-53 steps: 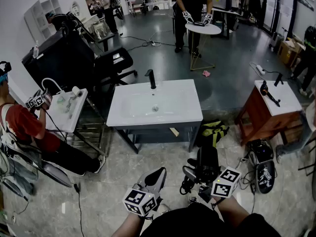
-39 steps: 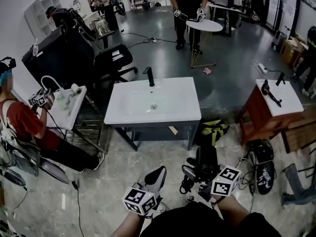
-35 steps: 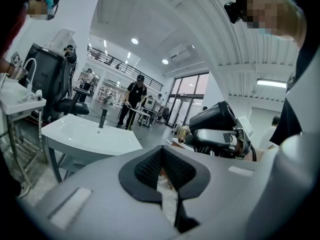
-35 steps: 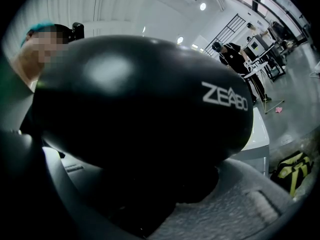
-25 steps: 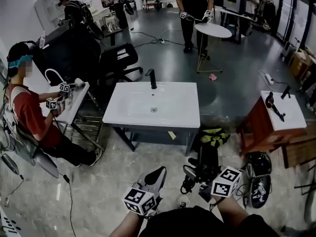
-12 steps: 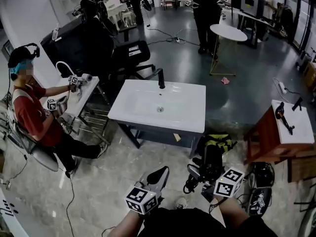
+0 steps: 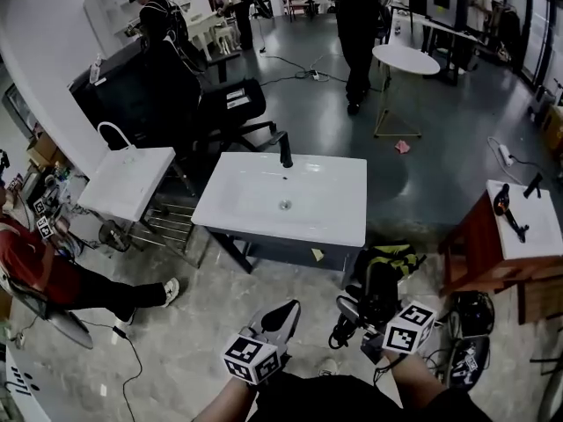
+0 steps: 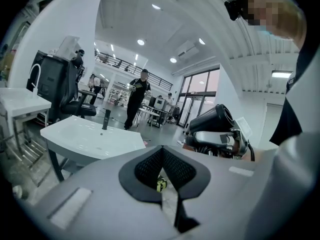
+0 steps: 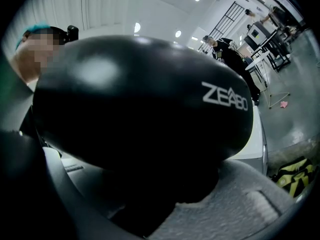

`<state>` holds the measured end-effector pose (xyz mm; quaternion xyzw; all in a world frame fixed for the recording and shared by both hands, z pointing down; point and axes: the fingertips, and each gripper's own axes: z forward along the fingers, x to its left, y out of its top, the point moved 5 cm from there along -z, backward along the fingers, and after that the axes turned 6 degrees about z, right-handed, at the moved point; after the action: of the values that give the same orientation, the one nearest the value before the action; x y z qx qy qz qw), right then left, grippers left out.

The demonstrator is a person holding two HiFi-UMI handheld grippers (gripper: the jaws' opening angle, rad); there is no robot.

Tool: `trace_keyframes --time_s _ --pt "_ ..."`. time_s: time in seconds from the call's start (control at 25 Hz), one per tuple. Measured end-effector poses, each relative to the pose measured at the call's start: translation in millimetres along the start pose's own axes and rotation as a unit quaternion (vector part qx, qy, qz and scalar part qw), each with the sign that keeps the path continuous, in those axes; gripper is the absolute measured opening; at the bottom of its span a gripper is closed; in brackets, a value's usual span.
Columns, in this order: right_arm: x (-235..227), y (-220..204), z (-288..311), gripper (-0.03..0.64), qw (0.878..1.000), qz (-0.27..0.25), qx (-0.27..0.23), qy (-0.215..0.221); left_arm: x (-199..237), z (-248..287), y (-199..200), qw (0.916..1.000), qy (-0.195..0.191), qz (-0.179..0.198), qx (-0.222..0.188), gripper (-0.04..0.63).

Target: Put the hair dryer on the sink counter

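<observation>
Head view shows a bag between hair dryer and sink counter.

a round white table stands on a dark grey floor. left of the table is a black office chair, and farther left a white wall. right of the table are tall windows. nearer the camera than the table lie pale marbled tiles and a wooden cabinet. ceiling lights glow overhead.
</observation>
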<state>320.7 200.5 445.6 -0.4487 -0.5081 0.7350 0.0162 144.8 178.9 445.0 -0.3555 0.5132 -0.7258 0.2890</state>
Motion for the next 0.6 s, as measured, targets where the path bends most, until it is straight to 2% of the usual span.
trace_keyframes --time_s 0.32,0.6 --pt "-4 4 28 0.17 0.999 0.004 -0.02 -0.03 41 7 7 0.9995 -0.032 0.003 0.006 0.003" --pt "11 -3 91 0.17 0.998 0.01 -0.034 -0.053 107 -11 18 0.9984 -0.055 0.006 0.013 0.003"
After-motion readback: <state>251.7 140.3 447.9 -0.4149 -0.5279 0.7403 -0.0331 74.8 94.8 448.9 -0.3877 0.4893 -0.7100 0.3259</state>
